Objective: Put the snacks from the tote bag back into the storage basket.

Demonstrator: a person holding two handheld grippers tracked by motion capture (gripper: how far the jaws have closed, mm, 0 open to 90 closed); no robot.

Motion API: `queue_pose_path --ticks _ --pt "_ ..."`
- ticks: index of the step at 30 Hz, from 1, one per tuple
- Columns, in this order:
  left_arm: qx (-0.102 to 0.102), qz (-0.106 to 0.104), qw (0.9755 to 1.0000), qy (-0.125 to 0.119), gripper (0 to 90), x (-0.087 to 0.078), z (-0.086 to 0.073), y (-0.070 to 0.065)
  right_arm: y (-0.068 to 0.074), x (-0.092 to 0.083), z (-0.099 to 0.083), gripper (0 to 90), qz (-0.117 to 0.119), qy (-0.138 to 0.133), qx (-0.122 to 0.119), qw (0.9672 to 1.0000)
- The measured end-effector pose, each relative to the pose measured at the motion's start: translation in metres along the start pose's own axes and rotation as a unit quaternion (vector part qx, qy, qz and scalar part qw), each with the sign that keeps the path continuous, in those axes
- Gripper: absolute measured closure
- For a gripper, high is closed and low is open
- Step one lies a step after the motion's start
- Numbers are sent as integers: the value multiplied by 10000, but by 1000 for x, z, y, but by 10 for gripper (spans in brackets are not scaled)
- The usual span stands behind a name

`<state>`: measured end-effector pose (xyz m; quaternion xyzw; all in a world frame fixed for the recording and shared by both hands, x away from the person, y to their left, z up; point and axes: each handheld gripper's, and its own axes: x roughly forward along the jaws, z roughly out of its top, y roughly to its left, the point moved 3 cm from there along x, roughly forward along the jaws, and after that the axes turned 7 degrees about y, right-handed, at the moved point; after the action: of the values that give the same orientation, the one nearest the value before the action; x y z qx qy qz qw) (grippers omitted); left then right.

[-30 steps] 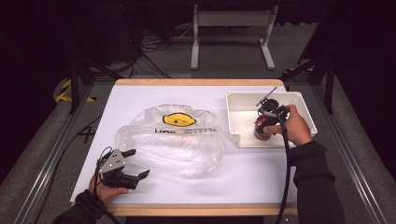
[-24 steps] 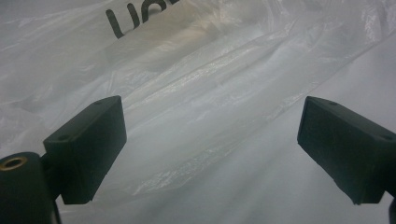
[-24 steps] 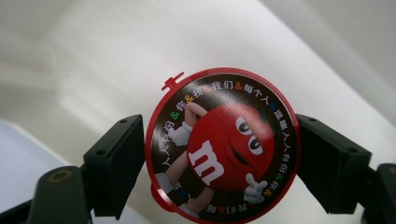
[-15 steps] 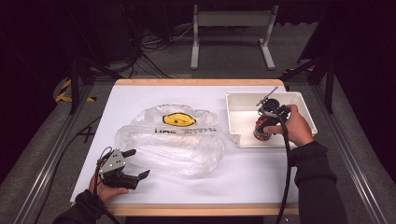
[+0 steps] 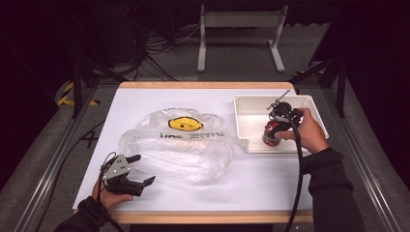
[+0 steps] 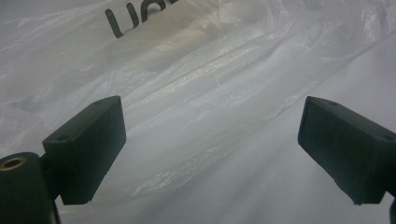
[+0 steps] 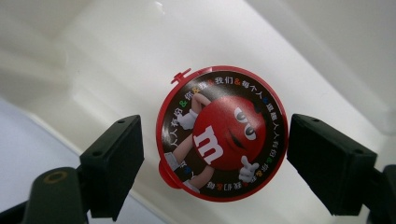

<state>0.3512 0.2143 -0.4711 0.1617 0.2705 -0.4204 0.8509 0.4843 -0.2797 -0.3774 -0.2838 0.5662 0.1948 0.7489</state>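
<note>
Black jaws of the right gripper (image 7: pixel 212 163) stood spread on either side of the red candy tub (image 7: pixel 223 133), with a gap showing between each pad and the round lid, so nothing was held. They had just been opening, the tub between them but free. That tub stood upright in the white tray (image 5: pixel 251 102) near the surface's right edge, close to the tray's near wall, with the right hand (image 5: pixel 307 133) just behind it. The left gripper (image 6: pixel 212 154) also had its jaws wide apart and empty, hovering low over the near edge of the clear plastic bag (image 5: pixel 181 147), which lay crumpled across the middle of the white surface (image 5: pixel 270 183).

My judgement: if the right jaws closed off-centre, the smooth round tub could twist or tip against the tray wall. The thin bag film might also slide away or bunch if the left jaws pinched only one layer.

Compared with a second earlier, both hands, bag and tub sat in the same places.
</note>
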Motion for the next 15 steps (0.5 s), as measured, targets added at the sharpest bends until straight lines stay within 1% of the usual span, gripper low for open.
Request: queue_pose_path --ticks 2,3,4,10,15 --pt "-1 -1 10000 1 86 0 0 0 2 -2 0 201 -16 -53 -34 10000" --pt "-5 4 10000 -4 86 0 0 0 3 -3 0 200 14 -45 -54 10000" --pt "-5 1 10000 -9 85 0 0 0 3 -4 0 200 -30 -58 -69 10000" --pt "-5 -8 10000 -18 84 0 0 0 8 -9 -1 200 -28 -110 -127 9999" --pt "-6 -7 10000 -16 84 0 0 0 10 -12 -2 199 -54 -175 -190 9997"
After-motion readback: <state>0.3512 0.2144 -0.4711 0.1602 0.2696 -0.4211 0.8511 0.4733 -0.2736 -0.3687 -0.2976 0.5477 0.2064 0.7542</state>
